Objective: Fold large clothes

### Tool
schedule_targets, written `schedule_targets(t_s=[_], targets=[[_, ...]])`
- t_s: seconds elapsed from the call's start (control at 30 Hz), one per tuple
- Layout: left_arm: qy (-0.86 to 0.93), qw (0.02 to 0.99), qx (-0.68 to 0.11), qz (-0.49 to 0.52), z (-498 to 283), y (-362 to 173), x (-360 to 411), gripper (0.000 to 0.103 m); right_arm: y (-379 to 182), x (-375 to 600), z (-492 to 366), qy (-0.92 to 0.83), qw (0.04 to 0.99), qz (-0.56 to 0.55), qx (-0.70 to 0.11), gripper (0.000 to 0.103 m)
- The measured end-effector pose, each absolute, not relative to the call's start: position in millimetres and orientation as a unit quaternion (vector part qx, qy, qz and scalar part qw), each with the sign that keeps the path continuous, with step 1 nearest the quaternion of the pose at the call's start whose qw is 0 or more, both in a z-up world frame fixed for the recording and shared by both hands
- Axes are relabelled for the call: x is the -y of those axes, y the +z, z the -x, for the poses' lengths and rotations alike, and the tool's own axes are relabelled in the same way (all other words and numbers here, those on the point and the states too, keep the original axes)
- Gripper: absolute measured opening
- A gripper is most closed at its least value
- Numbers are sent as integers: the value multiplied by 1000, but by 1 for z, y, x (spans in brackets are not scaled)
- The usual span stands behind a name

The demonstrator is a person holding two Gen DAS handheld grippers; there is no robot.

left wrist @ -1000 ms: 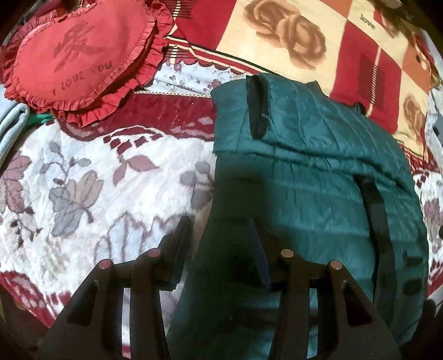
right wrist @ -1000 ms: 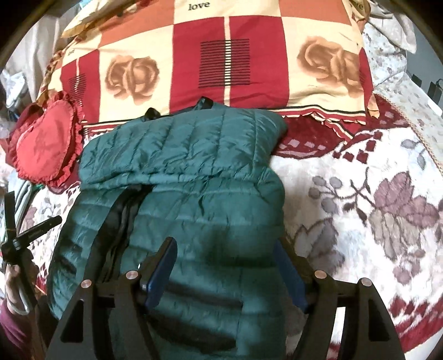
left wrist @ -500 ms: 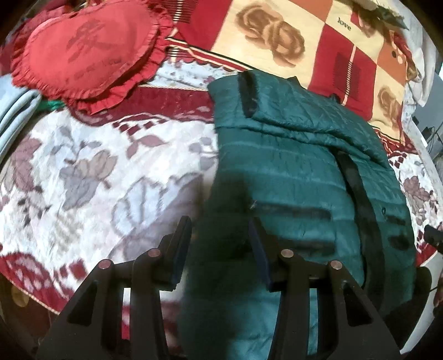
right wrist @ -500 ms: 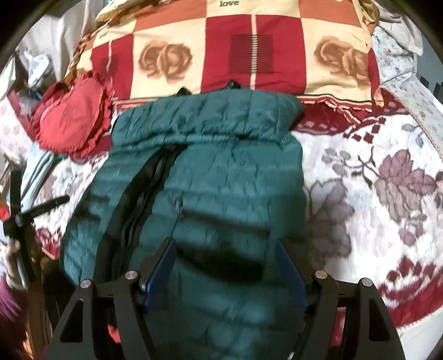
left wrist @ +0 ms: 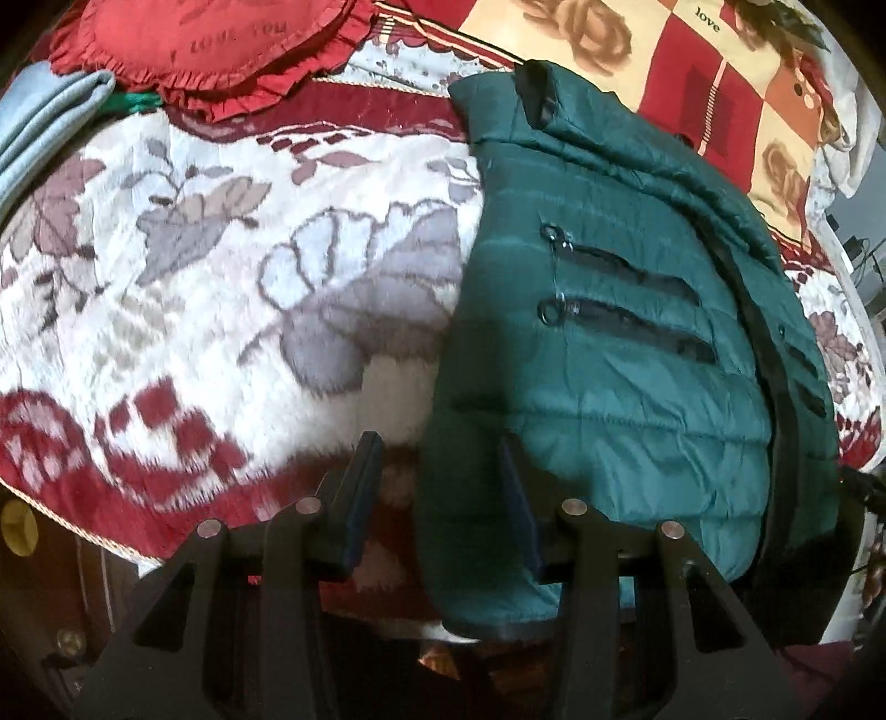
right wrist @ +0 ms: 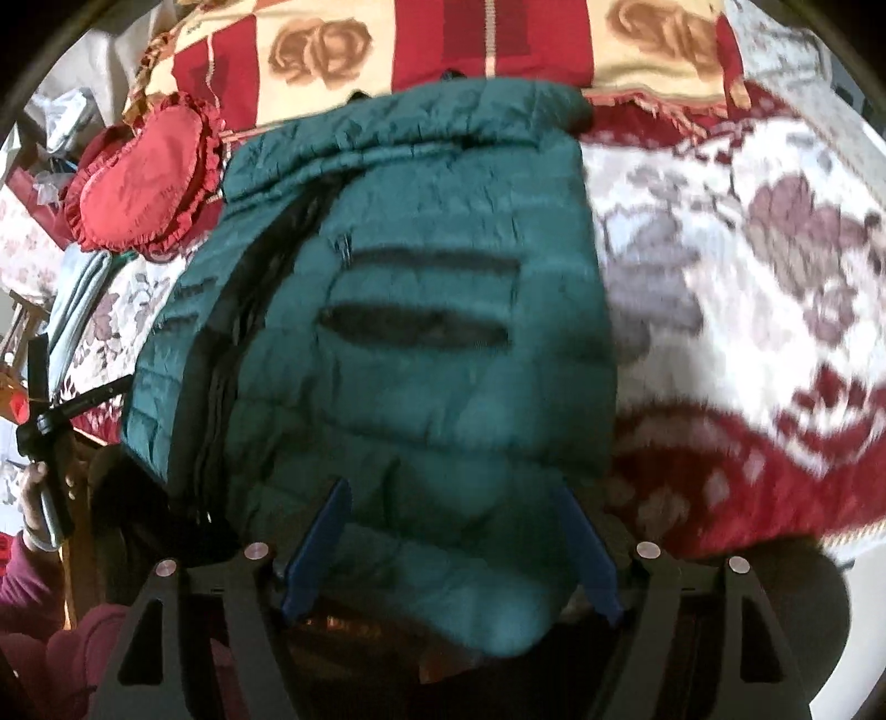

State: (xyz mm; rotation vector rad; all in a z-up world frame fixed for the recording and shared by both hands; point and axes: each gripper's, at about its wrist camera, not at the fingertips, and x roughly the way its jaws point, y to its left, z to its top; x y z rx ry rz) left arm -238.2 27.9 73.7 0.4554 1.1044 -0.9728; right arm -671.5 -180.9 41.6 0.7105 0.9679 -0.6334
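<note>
a dark green quilted puffer jacket [left wrist: 620, 354] lies flat on a bed covered by a white blanket with grey leaves and a dark red border [left wrist: 232, 288]. its collar end points toward a red and cream checked blanket with brown roses [left wrist: 714, 61] at the far side, and its hem hangs at the near edge of the bed. two black zip pockets show on its front, with a black zip strip running along its length.

the left tongs [left wrist: 440, 493] stand partly open over the jacket's near left hem corner; the jacket's edge falls between the two fingers, but the pads do not press on it. the right tongs [right wrist: 451, 548] are wide and opening, with the hem of the jacket [right wrist: 421, 354] between the blue pads, which i cannot see pinching the cloth.

a red heart-shaped cushion with a frilled edge [left wrist: 221, 39] rests at the far left of the bed, well apart from the jacket, with pale blue folded cloth [left wrist: 39, 127] just beside it. in the right wrist view a hand [right wrist: 39, 498] in a maroon sleeve holds the other tool's handle at the left edge.
</note>
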Motion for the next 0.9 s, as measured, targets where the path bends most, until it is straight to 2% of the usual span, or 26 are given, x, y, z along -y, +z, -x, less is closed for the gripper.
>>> schedule_targets(t_s=[0.3,0.53,0.8,0.83,0.87,0.9], targets=[[-435,708,-517,-204,239,76,-37,42,25,180,689,-312,753,-341,-467,75],[-426,703,-525,-223,242,68,-43,43,14,191,699,-303,744,-398,-443,75],[-426,698,-533,-215,240,67,-41,43,13,186,687,-289,750,-376,-461,76],[-426,696,-541,-205,236,65,-41,45,13,187,688,-289,750,-378,-460,76],[-424,695,-544,-204,234,63,-41,52,12,188,687,-289,749,-380,-459,76],[-423,696,-542,-206,235,62,-40,56,11,189,687,-290,748,-381,-459,76]])
